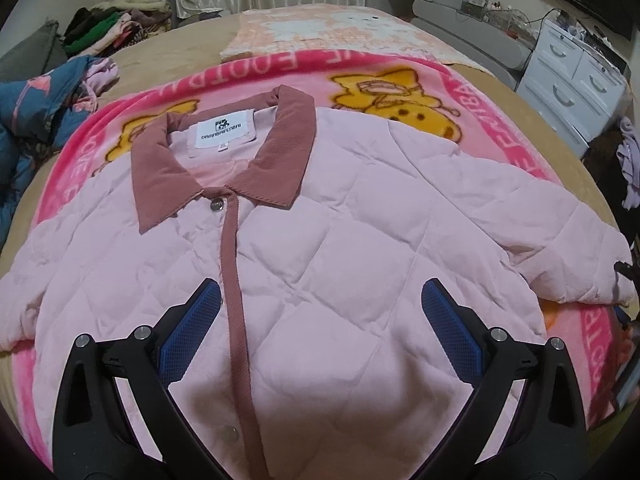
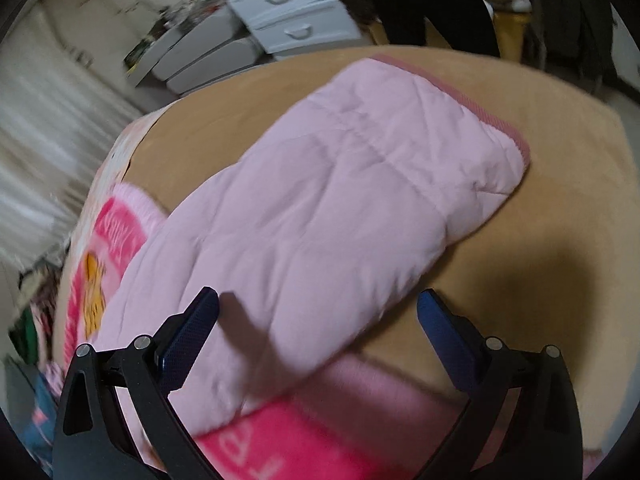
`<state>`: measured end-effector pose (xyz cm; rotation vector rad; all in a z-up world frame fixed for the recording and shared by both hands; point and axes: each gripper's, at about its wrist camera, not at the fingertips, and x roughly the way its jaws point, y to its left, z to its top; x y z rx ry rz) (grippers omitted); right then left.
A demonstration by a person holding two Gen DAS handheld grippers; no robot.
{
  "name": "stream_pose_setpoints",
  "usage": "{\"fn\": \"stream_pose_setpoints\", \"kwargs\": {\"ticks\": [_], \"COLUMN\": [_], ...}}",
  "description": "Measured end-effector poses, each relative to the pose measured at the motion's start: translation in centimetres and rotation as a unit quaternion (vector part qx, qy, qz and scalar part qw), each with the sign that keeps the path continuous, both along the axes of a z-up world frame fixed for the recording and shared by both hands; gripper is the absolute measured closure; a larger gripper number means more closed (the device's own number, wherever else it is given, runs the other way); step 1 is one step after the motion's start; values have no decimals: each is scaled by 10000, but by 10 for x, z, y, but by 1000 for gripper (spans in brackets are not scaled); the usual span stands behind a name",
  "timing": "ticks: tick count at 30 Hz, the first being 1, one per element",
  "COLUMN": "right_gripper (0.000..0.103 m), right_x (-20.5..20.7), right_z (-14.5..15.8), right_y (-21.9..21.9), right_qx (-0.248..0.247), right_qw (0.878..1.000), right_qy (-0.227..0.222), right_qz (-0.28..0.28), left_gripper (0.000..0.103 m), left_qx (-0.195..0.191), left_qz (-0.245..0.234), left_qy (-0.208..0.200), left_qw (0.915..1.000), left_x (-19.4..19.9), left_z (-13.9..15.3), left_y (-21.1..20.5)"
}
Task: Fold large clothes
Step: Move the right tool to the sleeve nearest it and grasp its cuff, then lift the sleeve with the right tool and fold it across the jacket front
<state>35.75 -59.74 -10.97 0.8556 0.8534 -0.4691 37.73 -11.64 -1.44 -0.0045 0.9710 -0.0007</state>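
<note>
A: The pink quilted jacket lies front-up and buttoned on a pink cartoon blanket, which is spread over the tan bed. How do you think it will handle?

B: Soft and puffy, I'd judge, light for its size. The padding should spring back, so any fold will want pressing down. The shell looks smooth, so a shallow pinch may slide off.

A: Where would you take hold?

B: On the sleeve that stretches out over the bare bed in the right wrist view. I'd pinch near its corduroy cuff, where the ribbed trim gives more bite, and carry it across the chest. The corduroy collar and placket look firmer too.

A: And the fingers?

B: Both pairs are spread wide and empty. The left gripper hovers above the jacket's lower front; the right gripper sits above the sleeve's upper part.

A: What can't you make out?

B: The hem is cut off under the left gripper's frame. The other sleeve runs off the left edge of the left wrist view. The right wrist view is smeared with blur, so the quilting there is vague. Whether either gripper touches the fabric, I cannot tell. The white drawers and the clothes pile stand well apart.
</note>
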Motion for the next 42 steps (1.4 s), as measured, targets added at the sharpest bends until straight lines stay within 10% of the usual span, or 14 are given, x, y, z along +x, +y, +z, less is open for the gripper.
{"fn": "stream_pose_setpoints", "kwargs": {"ticks": [6,8,11,15,28,42], "right_gripper": [6,16,66,79,85,85], "right_x": [9,11,10,16,37,43], "right_z": [-4,-2,1,30,170,275], "right_y": [-18,-22,-29,-19,77,268], "right_qx": [89,8,310,-143,-1431,-2499], "right_qw": [9996,9995,9979,9965,9629,8848], "right_qy": [-230,-277,-574,-796,-1811,-2677], "right_qz": [-143,-170,-54,204,1400,2882], "left_gripper": [9,9,9,9,9,9], "left_qx": [-38,-29,-43,-45,152,-48], "left_qz": [-83,-85,-22,41,333,492], "left_qy": [-69,-90,-109,-135,-574,-817], "left_qw": [9999,9999,9999,9999,9977,9954], "left_x": [6,7,8,10,-3,-17], "left_z": [5,7,12,21,76,116], "left_y": [4,6,13,24,80,146]}}
